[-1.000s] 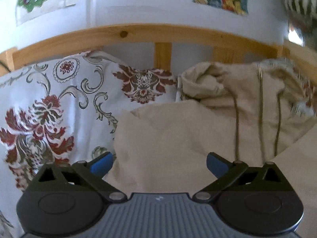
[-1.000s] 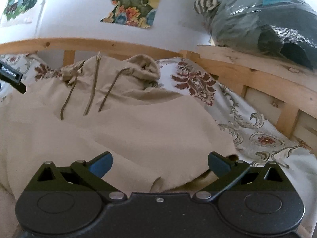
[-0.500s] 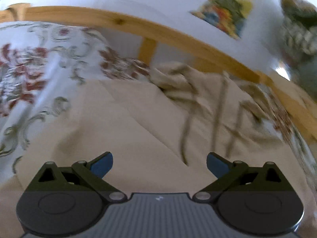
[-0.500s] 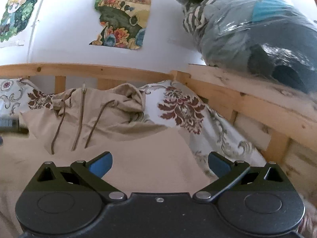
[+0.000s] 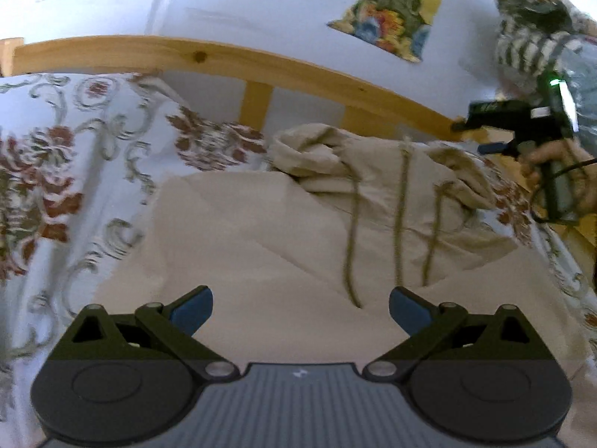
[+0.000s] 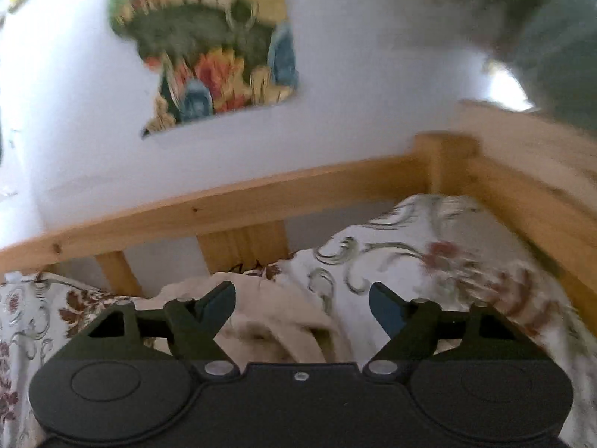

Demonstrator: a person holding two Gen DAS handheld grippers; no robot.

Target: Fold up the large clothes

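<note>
The tan hoodie [image 5: 298, 231] lies flat on the bed [image 5: 74, 171] for folding, the left claw [image 5: 300, 306] wide and empty over it, the right claw [image 6: 302, 306] closing near its hood, holding nothing

Beige hoodie [image 5: 283, 231] laid out on my bed, part folded.

It's a large cream-tan hooded sweatshirt, spread flat across the floral bedsheet, hood end toward the wooden headboard rail. Hood [image 5: 321, 160] is crumpled and bunched at the top, opening facing up. Three darker olive-tan drawcords [image 5: 401, 216] run down from the neck area over the chest, roughly parallel, lying loose on the fabric. A flap of fabric is folded over on the side, leaving a diagonal crease edge across the body below the cords. From my right tool's view, only the rumpled hood [image 6: 268, 321] shows, low in frame, blurred.
</note>
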